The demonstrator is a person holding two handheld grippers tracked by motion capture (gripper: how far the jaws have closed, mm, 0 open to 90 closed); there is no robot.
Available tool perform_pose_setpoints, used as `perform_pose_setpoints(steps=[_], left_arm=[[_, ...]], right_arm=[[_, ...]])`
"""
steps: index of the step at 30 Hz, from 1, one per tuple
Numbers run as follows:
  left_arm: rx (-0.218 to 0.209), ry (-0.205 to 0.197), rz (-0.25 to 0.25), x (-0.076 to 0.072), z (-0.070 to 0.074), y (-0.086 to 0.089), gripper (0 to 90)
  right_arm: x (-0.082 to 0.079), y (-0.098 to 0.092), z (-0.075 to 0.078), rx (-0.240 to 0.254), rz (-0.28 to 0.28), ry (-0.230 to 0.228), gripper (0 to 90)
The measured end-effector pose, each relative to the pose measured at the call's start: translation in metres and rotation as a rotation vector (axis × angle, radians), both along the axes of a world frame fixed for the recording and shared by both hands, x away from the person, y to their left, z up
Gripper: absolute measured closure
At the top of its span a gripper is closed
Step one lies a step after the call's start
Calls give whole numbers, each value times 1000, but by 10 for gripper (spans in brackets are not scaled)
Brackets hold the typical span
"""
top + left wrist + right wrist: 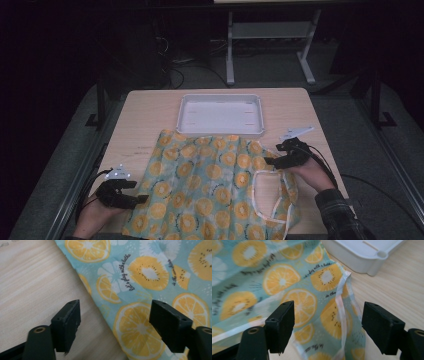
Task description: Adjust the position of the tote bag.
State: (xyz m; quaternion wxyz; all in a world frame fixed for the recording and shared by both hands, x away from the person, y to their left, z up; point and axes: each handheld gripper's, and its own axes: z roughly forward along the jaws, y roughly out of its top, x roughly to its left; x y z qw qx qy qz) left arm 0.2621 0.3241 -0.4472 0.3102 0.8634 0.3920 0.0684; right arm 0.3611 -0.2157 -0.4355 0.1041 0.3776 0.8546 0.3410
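Note:
A light blue cloth printed with orange and lemon slices (210,185) lies spread over the near half of the wooden table, with a white-edged strap looped at its right side (265,195). My left gripper (142,199) sits at the cloth's left edge with its jaws open; in the left gripper view that edge (100,305) runs between them, untouched. My right gripper (270,161) hovers at the cloth's upper right corner, open. In the right gripper view the white hem (340,305) lies between its jaws and the pads stand apart from it.
A white rectangular tray (220,131) stands at the table's far middle, its front wall touching the cloth's far edge; its corner (372,265) is close ahead of the right gripper. Bare wood (135,125) lies left of the tray. A white metal stand (270,30) is on the floor beyond.

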Motion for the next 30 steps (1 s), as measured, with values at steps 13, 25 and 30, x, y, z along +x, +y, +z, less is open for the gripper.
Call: perform_pose_setpoints(steps=[13,25,30], left_arm=[[74,-5,-22,-2,-3,-6,413],[45,42,-40,5,-2,-6,896],[52,26,-32,9,2,-5,899]], right_arm=[[19,15,-22,-70,54,67,389],[12,19,-21,-129,107,61,844],[11,20,-20,-148,135,70,891]])
